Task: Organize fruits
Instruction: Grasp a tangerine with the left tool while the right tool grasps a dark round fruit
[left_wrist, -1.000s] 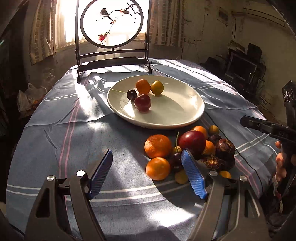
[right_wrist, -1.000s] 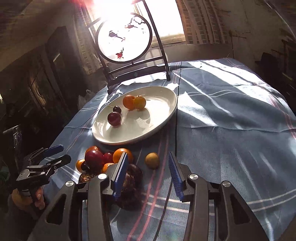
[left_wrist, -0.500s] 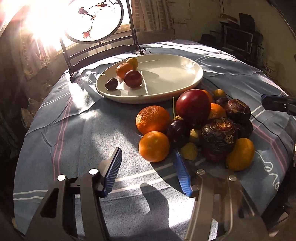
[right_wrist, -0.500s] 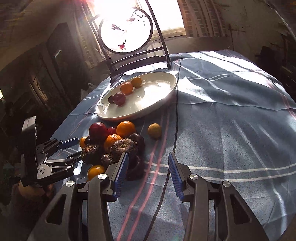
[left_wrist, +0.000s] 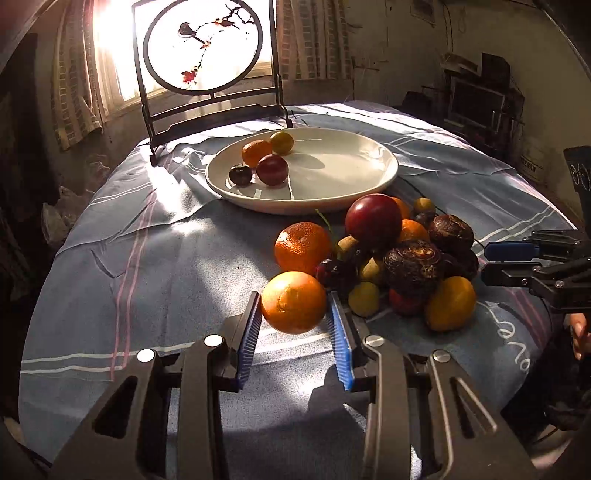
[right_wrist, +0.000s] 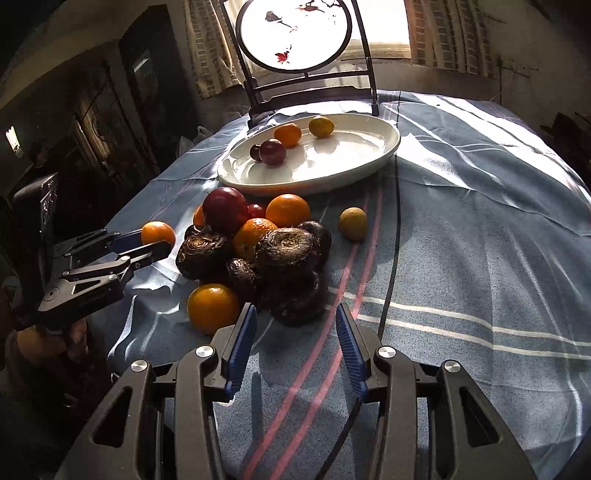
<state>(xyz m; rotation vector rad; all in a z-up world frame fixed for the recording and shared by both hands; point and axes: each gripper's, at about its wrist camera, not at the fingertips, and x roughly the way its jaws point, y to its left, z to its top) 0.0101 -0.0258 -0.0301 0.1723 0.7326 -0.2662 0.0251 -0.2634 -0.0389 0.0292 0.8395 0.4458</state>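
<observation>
A pile of fruit lies on the blue cloth: oranges, a red plum (left_wrist: 373, 216), dark mangosteens (left_wrist: 412, 263) and small yellow fruits. My left gripper (left_wrist: 294, 314) has its blue pads against both sides of an orange (left_wrist: 293, 302) at the pile's near edge; it also shows in the right wrist view (right_wrist: 158, 233). My right gripper (right_wrist: 293, 319) is open, with a dark mangosteen (right_wrist: 295, 295) just ahead of its fingertips. A white plate (left_wrist: 343, 168) behind the pile holds several fruits.
A round painted screen on a dark stand (left_wrist: 207, 74) stands behind the plate at the window. A lone yellow fruit (right_wrist: 352, 223) lies right of the pile. A dark cord (right_wrist: 393, 236) runs across the cloth. The right gripper shows at the left view's right edge (left_wrist: 517, 258).
My left gripper moved forward and closed from wide open onto the near orange. My right gripper came closer to the pile and stayed open.
</observation>
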